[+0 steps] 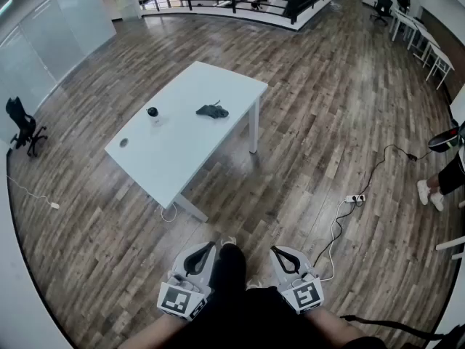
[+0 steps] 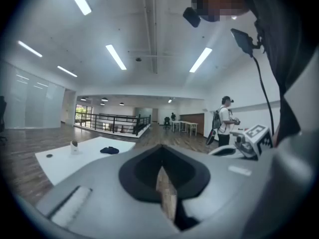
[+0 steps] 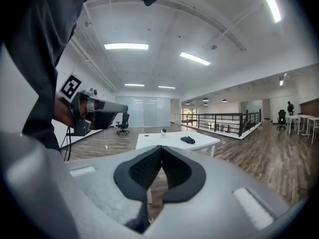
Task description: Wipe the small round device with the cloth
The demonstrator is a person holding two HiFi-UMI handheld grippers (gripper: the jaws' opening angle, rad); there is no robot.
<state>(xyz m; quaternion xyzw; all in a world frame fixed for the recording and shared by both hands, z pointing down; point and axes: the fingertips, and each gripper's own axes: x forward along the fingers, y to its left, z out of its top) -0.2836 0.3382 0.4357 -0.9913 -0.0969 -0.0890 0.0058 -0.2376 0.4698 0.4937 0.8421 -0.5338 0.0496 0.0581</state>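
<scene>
Hand-held gripper [image 2: 161, 166], seemingly shut, facing table [image 2: 57, 162]

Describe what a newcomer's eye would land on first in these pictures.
A white table stands alone on the wide wooden floor, with a dark cloth and a small round device lying apart on it. At the bottom of the head view, the left tongs and right tongs are shut and empty, well short of the table.

The left gripper [image 2: 161, 151] shows fingers [image 2: 143, 171] touching, empty; beyond, device [image 2: 74, 146] and cloth [image 2: 109, 150] sit on a table [image 2: 62, 164].
</scene>
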